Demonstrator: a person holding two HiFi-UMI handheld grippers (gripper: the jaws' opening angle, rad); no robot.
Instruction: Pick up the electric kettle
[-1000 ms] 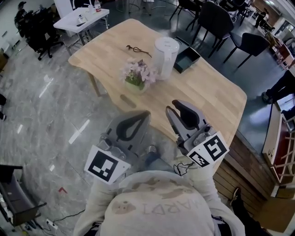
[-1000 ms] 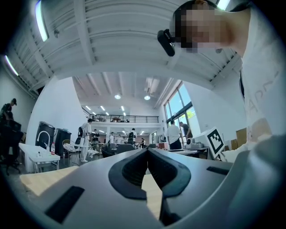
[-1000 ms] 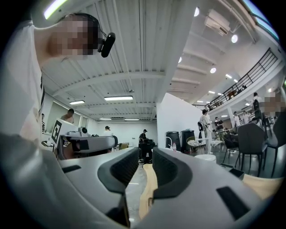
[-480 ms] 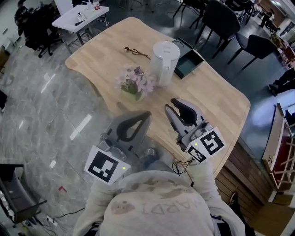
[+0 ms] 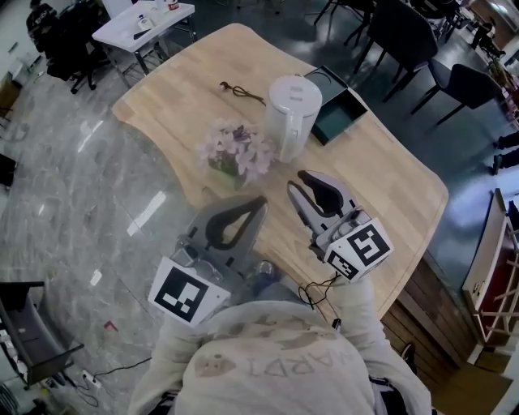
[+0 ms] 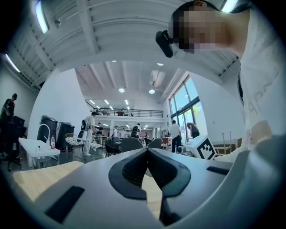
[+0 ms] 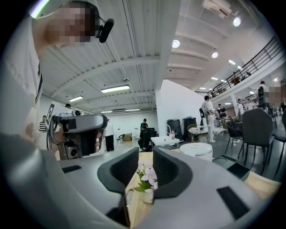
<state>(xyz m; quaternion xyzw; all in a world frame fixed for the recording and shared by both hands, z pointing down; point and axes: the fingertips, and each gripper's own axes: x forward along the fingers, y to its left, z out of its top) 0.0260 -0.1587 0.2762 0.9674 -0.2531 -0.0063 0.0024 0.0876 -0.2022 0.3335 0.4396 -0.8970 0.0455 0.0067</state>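
Observation:
The white electric kettle (image 5: 292,113) stands upright on the wooden table (image 5: 381,174), lid shut; it also shows in the right gripper view as the kettle (image 7: 197,150) beyond the jaws. My right gripper (image 5: 297,183) hovers over the table's near edge, short of the kettle, its jaws a narrow gap apart and empty (image 7: 145,166). My left gripper (image 5: 259,200) is held over the floor beside the table edge, jaws touching at the tips with nothing in them (image 6: 147,152).
A vase of pink flowers (image 5: 235,152) stands just left of the kettle, between it and my grippers. A dark green tray (image 5: 340,113) lies right behind the kettle, and a small dark cord (image 5: 242,90) further back. Chairs (image 5: 405,36) and a white side table (image 5: 142,24) surround the table.
The head view has drifted, so the table sits a little lower and nearer. The right gripper has edged slightly toward the kettle. The left gripper has hardly moved.

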